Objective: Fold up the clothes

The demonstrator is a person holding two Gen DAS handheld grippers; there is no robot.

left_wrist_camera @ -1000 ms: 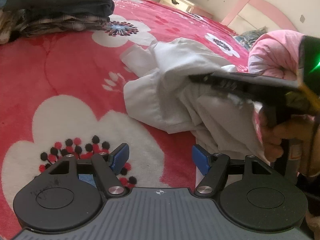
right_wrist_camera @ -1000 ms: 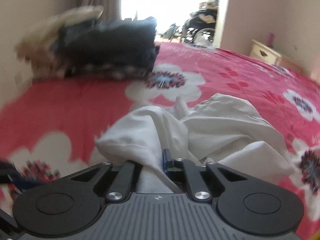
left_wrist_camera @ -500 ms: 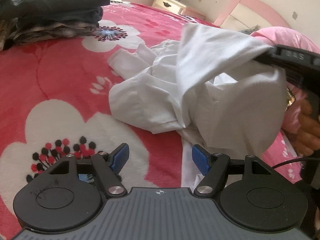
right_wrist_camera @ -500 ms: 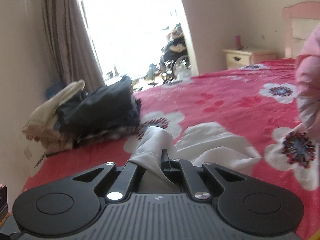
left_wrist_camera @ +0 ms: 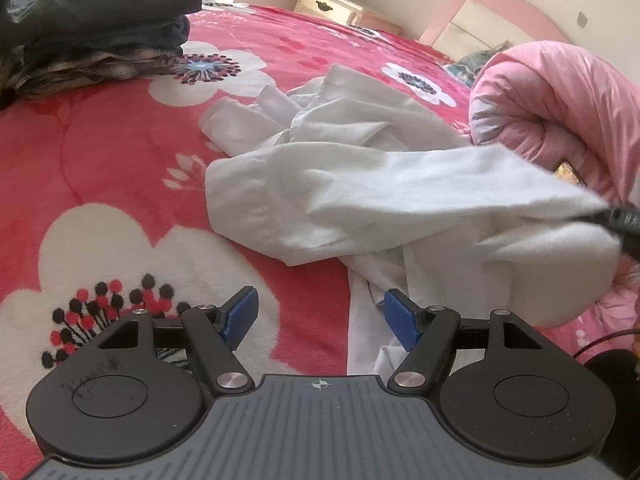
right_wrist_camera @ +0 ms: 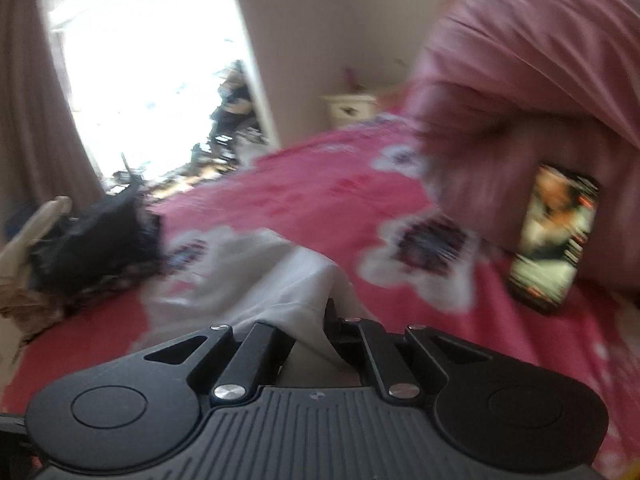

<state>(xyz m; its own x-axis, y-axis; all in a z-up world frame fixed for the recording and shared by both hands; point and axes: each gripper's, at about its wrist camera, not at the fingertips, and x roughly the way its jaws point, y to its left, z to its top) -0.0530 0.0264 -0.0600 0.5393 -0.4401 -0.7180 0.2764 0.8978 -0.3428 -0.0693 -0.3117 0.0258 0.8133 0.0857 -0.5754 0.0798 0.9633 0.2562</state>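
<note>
A crumpled white shirt [left_wrist_camera: 320, 184] lies on the red flowered bedspread [left_wrist_camera: 100, 160]. One part of it is stretched out to the right, where my right gripper [left_wrist_camera: 616, 216] pinches its end at the frame's edge. In the right wrist view that gripper [right_wrist_camera: 316, 320] is shut on the white shirt [right_wrist_camera: 288, 288], with cloth bunched between the fingers; the picture is blurred by motion. My left gripper [left_wrist_camera: 320, 316] stands open low over the bedspread, its blue pads apart and nothing between them; the shirt's near edge lies just beyond the right pad.
A stack of folded dark and plaid clothes [left_wrist_camera: 92, 24] sits at the far left of the bed. A rolled pink quilt [left_wrist_camera: 560, 112] lies at the right, with a lit phone [right_wrist_camera: 556, 236] propped against it. A cream nightstand [left_wrist_camera: 328, 4] and pink headboard [left_wrist_camera: 500, 16] stand behind.
My right gripper has pulled the shirt's end out to the right and a little up, drawing that part of the cloth taut. The left gripper has stayed in place, open.
</note>
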